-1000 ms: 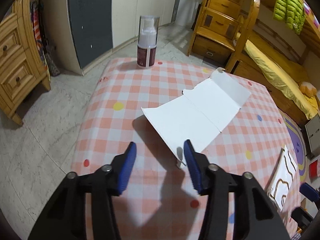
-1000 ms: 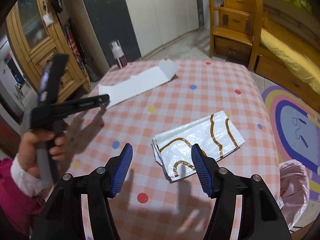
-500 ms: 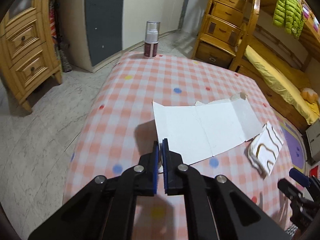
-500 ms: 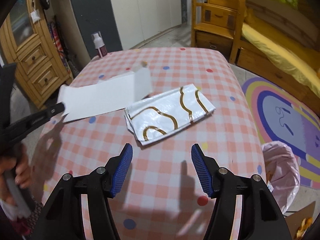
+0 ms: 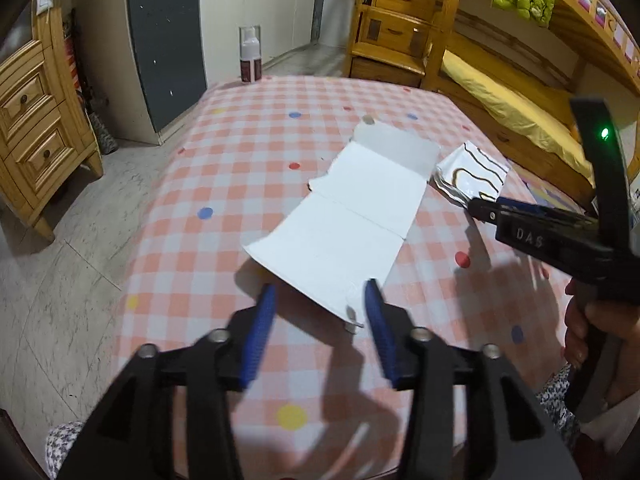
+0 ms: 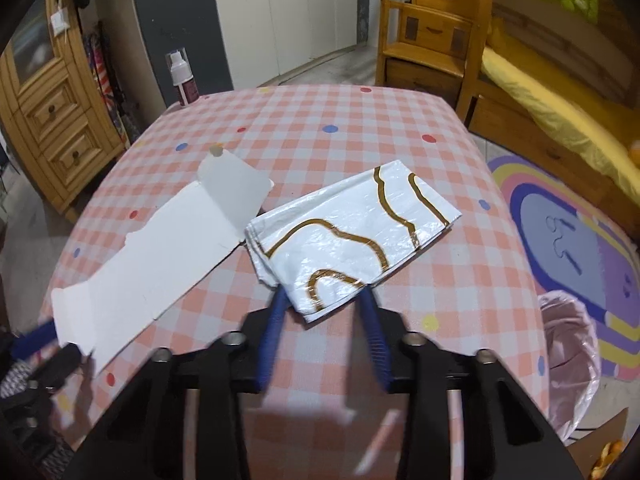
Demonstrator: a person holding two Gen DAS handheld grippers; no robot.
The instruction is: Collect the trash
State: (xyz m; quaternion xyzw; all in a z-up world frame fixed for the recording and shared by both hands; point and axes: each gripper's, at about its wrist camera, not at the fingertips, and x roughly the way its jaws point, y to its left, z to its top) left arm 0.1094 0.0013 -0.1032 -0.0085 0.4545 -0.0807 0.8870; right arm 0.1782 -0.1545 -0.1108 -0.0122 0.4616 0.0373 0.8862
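Checked surface (image 6: 360,128) carries both pieces at frame centre: the flattened white carton (image 5: 352,216) — stiff, light — between the spread left tool (image 5: 318,312); the slippery folded plastic bag (image 6: 352,236), best pinched at its near corner, between the spread right tool (image 6: 324,304).

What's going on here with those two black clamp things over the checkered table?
A person is clearing trash with a handheld gripper in each hand. The left gripper is open at the near end of a flattened white cardboard piece. The right gripper is open around a corner of a folded white plastic bag. A pink-lined trash bin stands beside the table.
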